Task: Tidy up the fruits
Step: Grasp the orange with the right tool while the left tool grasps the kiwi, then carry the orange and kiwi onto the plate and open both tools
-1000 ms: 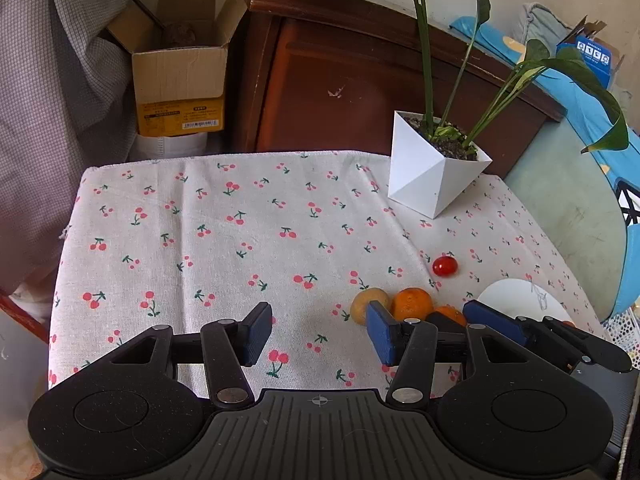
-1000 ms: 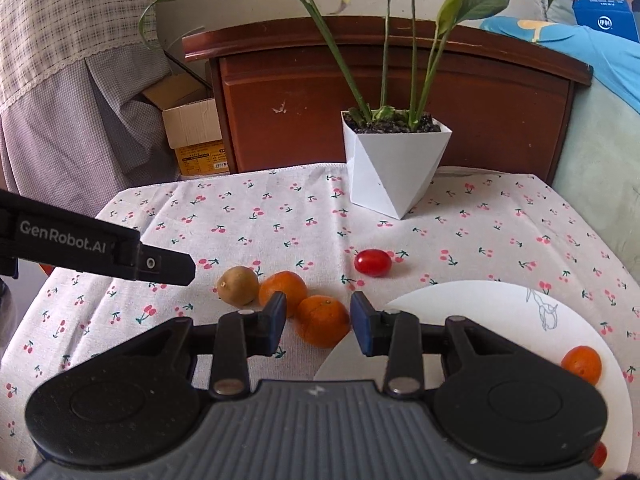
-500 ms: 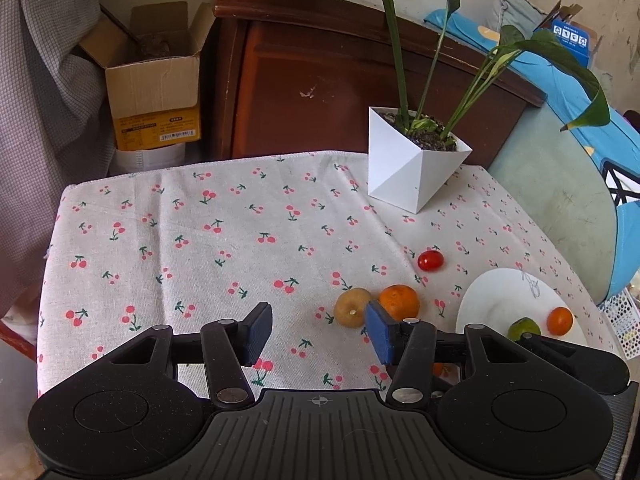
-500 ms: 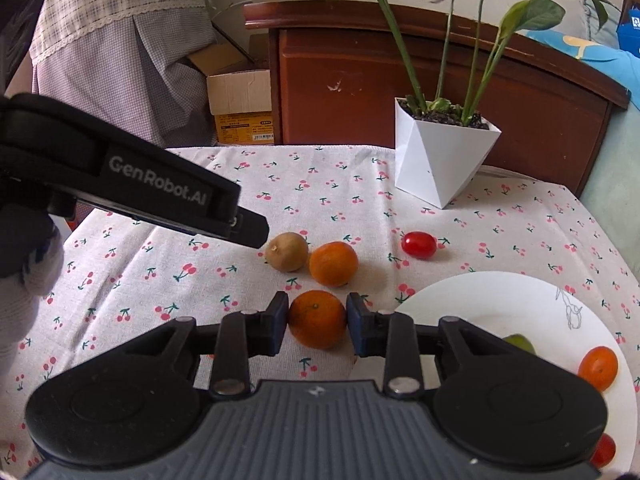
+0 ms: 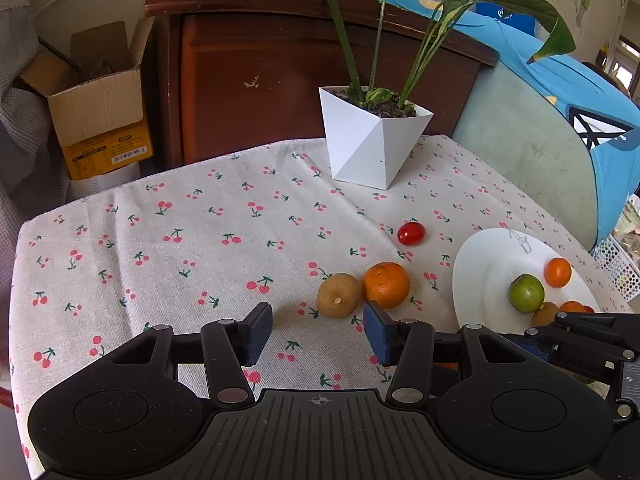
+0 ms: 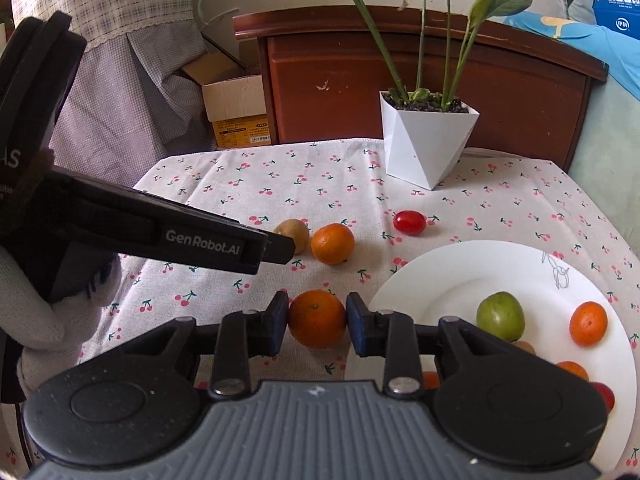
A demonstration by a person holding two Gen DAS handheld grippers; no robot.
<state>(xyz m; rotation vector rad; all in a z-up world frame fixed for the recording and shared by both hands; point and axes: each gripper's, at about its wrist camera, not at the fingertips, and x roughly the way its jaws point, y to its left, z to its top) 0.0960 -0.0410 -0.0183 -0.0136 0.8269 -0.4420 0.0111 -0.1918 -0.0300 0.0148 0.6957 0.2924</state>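
My right gripper (image 6: pixel 318 326) is shut on an orange (image 6: pixel 317 323) and holds it above the cloth, just left of the white plate (image 6: pixel 440 280). The plate holds a green fruit (image 6: pixel 500 316), a small orange (image 6: pixel 588 323) and other fruits partly hidden behind the gripper. On the cloth lie a kiwi (image 6: pixel 295 234), another orange (image 6: pixel 333 243) and a red tomato (image 6: pixel 409 222). My left gripper (image 5: pixel 318 334) is open and empty, just in front of the kiwi (image 5: pixel 338 295) and the orange (image 5: pixel 386 285). The plate (image 5: pixel 480 264) lies to its right.
A white angular plant pot (image 6: pixel 428 144) stands at the table's far side, with long leaves overhead. A brown wooden headboard (image 6: pixel 440 72) and a cardboard box (image 5: pixel 100 108) are behind the table. A mesh basket (image 5: pixel 620 264) sits past the right edge.
My right gripper has closed on the orange and lifted it off the cloth, drawing back. My left gripper has swung right, so the plate's fruits now show.
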